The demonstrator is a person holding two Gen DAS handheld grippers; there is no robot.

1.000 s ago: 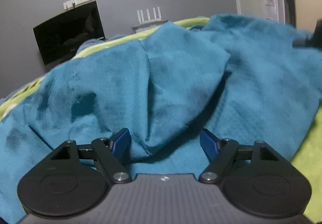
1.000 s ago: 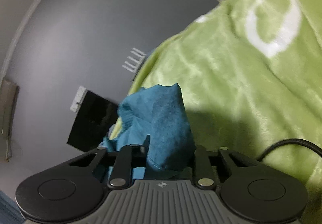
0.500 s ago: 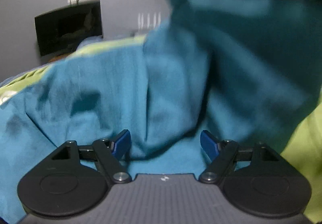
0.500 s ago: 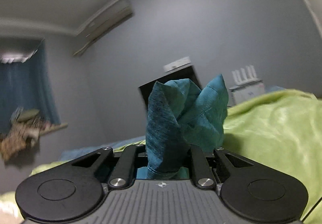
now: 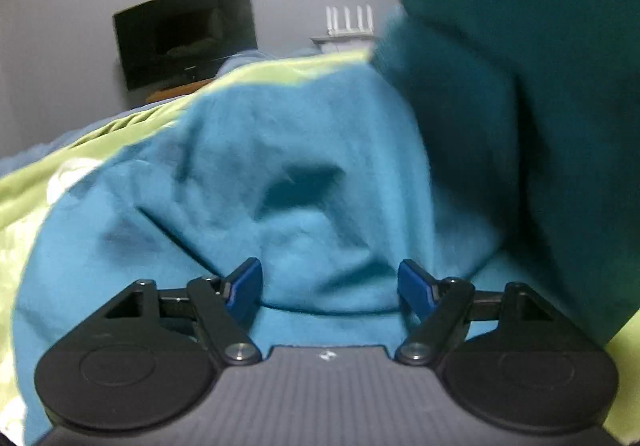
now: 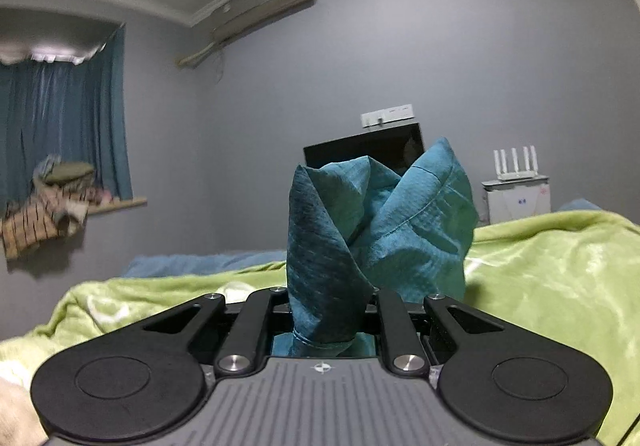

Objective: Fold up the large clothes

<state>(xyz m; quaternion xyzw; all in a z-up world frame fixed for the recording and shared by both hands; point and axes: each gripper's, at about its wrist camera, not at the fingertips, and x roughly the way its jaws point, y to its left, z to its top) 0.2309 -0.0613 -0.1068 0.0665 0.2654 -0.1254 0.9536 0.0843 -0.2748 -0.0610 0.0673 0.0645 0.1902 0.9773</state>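
Observation:
A large teal garment (image 5: pixel 248 181) lies rumpled on a lime-green blanket (image 5: pixel 36 189). In the left wrist view my left gripper (image 5: pixel 330 284) hovers low over it, open, its blue fingertips (image 5: pixel 246 282) wide apart with a fold of cloth lying between them, unpinched. A lifted, shadowed part of the garment (image 5: pixel 532 65) hangs at the upper right. In the right wrist view my right gripper (image 6: pixel 326 316) is shut on a bunched edge of the teal garment (image 6: pixel 376 230), which stands up above the jaws and hides the fingertips.
The green blanket (image 6: pixel 552 278) covers the bed to both sides. At the far wall stand a black screen (image 5: pixel 184 33), a white router (image 6: pixel 516 165) on a small cabinet, blue curtains (image 6: pixel 60 129) and a pile of clothes (image 6: pixel 44 205) on a sill.
The right gripper rose and rolled to level, carrying its bunch of teal cloth up. That lifted cloth now hangs across the right of the left wrist view; the left gripper shifted sideways over the garment.

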